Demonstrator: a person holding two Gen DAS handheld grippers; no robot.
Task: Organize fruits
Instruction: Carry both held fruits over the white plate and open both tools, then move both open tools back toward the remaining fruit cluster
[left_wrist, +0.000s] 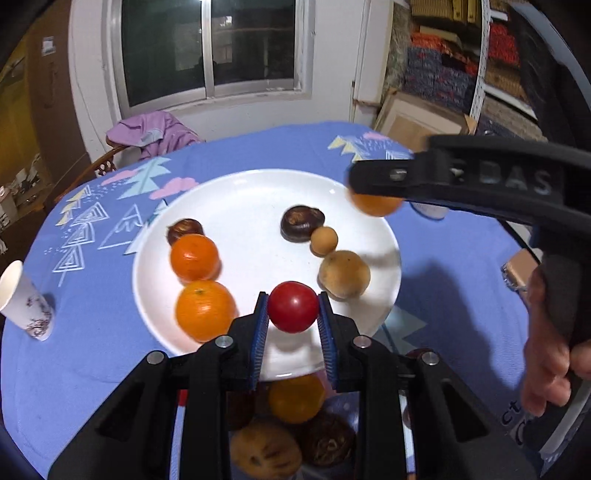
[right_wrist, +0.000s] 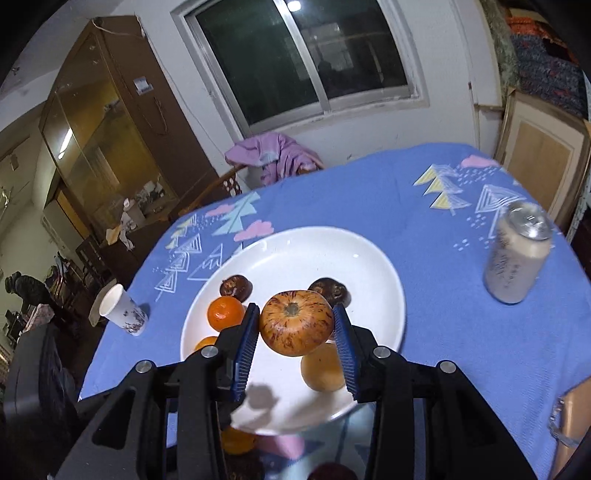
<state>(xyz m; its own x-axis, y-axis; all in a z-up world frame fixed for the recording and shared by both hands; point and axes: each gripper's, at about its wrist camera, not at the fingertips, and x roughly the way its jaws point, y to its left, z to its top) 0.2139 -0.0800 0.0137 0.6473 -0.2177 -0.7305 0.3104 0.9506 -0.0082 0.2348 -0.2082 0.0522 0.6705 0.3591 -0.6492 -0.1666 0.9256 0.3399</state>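
Left gripper (left_wrist: 292, 314) clamps red tomato (left_wrist: 292, 312) above white plate (left_wrist: 240, 206).

A: What is on the white plate (left_wrist: 236, 199)?

B: Two oranges (left_wrist: 194, 257) at its left in the left wrist view, one below the other, with a dark brown fruit (left_wrist: 184, 229) just above them. Centre right lie another dark fruit (left_wrist: 302, 222), a small tan ball (left_wrist: 324, 240) and a larger tan fruit (left_wrist: 344, 274), in a touching line.

A: And lifted off it?

B: A red tomato (left_wrist: 293, 311) at lower centre, and a red-streaked apple (right_wrist: 295, 322), stem end up, mid-frame in the right wrist view.
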